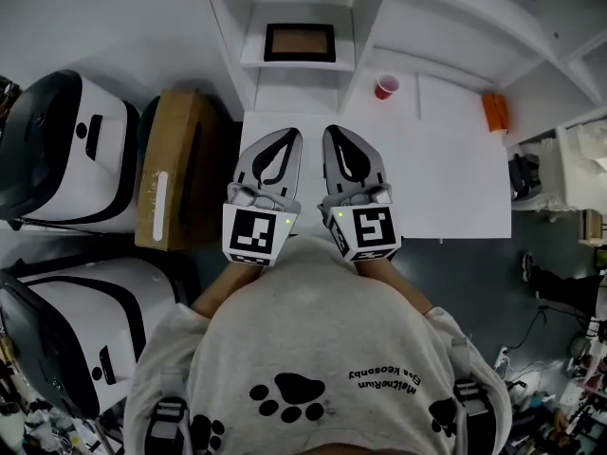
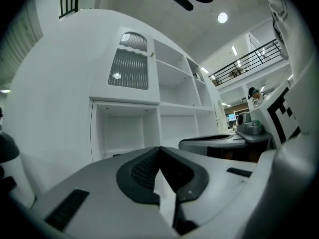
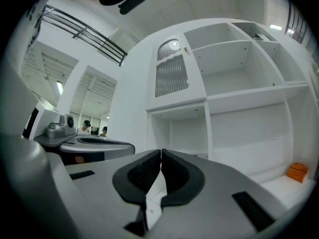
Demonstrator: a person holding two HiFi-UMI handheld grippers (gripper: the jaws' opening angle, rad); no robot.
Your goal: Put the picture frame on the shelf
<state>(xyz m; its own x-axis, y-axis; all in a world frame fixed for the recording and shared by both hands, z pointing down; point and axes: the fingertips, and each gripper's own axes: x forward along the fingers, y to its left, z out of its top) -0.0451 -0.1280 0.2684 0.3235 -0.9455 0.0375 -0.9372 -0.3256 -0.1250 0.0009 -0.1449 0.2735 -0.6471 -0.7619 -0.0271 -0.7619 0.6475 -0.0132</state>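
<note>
The person stands at the white counter (image 1: pixel 455 178) with both grippers held out level in front, side by side and close together. The left gripper (image 1: pixel 288 134) is clenched: seen along its own jaws, the dark ribbed pads meet at the tip with nothing between them (image 2: pixel 159 149). The right gripper (image 1: pixel 333 132) is clenched as well, pads pressed together on nothing (image 3: pixel 161 153). Neither one carries anything.

The picture frame (image 1: pixel 299 43), dark-edged with a brown middle, lies flat on a shelf (image 1: pixel 251 57) in the white shelf unit (image 1: pixel 228 22), in the narrow bay straight ahead of the two grippers and well apart from both. From the gripper views the unit rises in open white compartments, with a ribbed panel (image 2: pixel 128 68) above the narrow bay.

A red cup (image 1: pixel 386 86) stands on the counter to the right of that bay, and an orange thing (image 1: pixel 495 112) lies further right, near the counter's far edge; it also shows low at the right of the right gripper view (image 3: pixel 297 172). On the person's left a brown cardboard box (image 1: pixel 177 166) sits beside the counter, with two white and black machines (image 1: pixel 66 150) beyond it
</note>
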